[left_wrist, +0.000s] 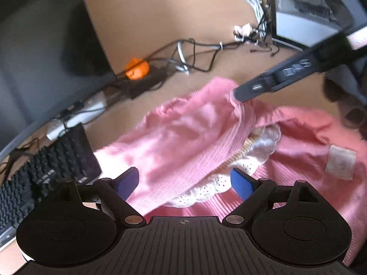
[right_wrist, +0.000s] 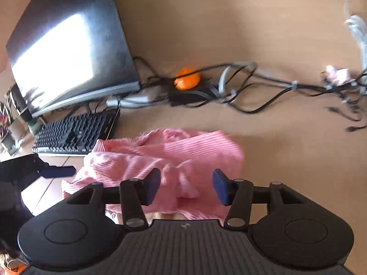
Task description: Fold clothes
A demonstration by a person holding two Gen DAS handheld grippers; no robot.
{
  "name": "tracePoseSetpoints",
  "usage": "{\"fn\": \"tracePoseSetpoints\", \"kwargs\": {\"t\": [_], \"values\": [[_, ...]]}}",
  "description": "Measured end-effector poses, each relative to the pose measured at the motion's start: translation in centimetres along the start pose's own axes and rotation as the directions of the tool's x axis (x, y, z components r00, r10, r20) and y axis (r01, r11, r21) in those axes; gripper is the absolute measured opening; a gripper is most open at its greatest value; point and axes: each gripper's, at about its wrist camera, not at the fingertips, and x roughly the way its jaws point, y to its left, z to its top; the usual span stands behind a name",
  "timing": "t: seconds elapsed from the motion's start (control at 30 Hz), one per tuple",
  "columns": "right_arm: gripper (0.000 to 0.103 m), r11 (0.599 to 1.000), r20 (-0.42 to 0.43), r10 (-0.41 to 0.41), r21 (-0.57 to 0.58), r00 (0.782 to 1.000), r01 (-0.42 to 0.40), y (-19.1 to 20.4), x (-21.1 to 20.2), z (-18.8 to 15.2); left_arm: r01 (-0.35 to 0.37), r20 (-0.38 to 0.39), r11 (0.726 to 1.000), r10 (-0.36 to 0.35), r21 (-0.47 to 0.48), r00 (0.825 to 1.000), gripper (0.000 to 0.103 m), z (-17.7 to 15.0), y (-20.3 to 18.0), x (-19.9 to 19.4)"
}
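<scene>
On tan wooden surface, crumpled pink ribbed knit garment w/ white lace trim, left gripper jaws open over it, right gripper jaws open, nothing gripped, black keyboard nearby.

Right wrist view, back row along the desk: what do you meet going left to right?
Monitor → orange object → tangle of black and grey cables → small pink-white item at the far right.

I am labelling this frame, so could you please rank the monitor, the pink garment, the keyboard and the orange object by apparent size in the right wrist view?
1. monitor
2. pink garment, though it lies nearer the camera
3. keyboard
4. orange object
</scene>
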Motion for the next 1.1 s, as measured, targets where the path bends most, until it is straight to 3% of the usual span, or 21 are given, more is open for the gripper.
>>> {"fn": "tracePoseSetpoints", "kwargs": {"t": [0.07,0.13,0.17,0.2,0.3,0.4,0.5,0.53,0.6,0.67,0.77,0.93,1.0,1.1], "values": [[0.063,1.000,-0.038,0.019,0.005,0.999,-0.019,0.6,2.6,-0.3,-0.058,-0.005,0.998,0.058,0.009,0.998,0.079,-0.3,-0.3,0.9],[0.038,0.999,-0.065,0.053,0.010,0.997,-0.052,1.1,3.9,-0.4,-0.108,-0.018,0.994,0.108,-0.007,0.994,0.031,-0.5,0.1,1.4],[0.022,0.997,-0.073,0.071,0.010,0.995,-0.070,1.3,4.3,-0.5,-0.120,-0.028,0.992,0.119,-0.030,0.992,0.020,-0.4,0.6,1.5],[0.019,0.996,-0.067,0.083,-0.005,0.994,-0.084,1.7,4.3,-0.4,-0.133,-0.038,0.990,0.131,-0.053,0.991,0.009,-0.4,1.1,1.6],[0.017,0.991,0.050,0.086,-0.103,0.995,-0.081,3.2,0.6,1.3,-0.029,0.041,0.979,0.038,-0.201,0.998,0.009,1.9,3.0,-0.9],[0.017,0.983,0.189,0.068,-0.180,0.980,-0.033,3.7,-3.8,3.3,0.066,0.140,0.977,-0.038,-0.201,0.989,0.010,4.1,3.0,-3.7],[0.018,0.965,0.255,-0.026,-0.244,0.966,0.091,3.1,-5.5,3.8,0.167,0.148,0.972,-0.143,-0.165,0.979,0.024,4.6,2.1,-4.2],[0.022,0.958,0.253,-0.064,-0.255,0.965,0.131,2.6,-5.3,3.6,0.195,0.131,0.969,-0.175,-0.154,0.976,0.035,4.3,1.8,-3.9],[0.038,0.955,0.177,-0.132,-0.241,0.975,0.173,1.0,-3.6,2.8,0.196,0.100,0.966,-0.181,-0.171,0.978,0.053,3.5,2.3,-3.5],[0.038,0.963,0.110,-0.164,-0.199,0.980,0.184,-0.6,-2.5,1.8,0.195,0.068,0.962,-0.186,-0.189,0.980,0.056,2.7,2.9,-3.0],[0.038,0.978,0.078,-0.131,-0.154,0.988,0.142,-1.5,-2.5,0.9,0.106,0.068,0.950,-0.090,-0.294,0.994,0.077,2.6,6.7,-2.6],[0.044,0.993,0.055,-0.076,-0.090,0.996,0.080,-1.4,-1.2,1.1,-0.032,0.014,0.896,0.043,-0.443,0.999,0.079,2.9,12.6,0.3],[0.051,0.997,0.044,-0.057,-0.053,0.997,0.059,-1.7,-0.1,1.3,-0.055,-0.022,0.862,0.051,-0.503,0.998,0.078,2.7,14.2,2.2],[0.054,0.998,0.007,-0.059,-0.011,0.998,0.059,-2.2,2.1,1.2,-0.032,-0.037,0.825,0.013,-0.565,0.999,0.077,2.4,15.5,4.4]]}}
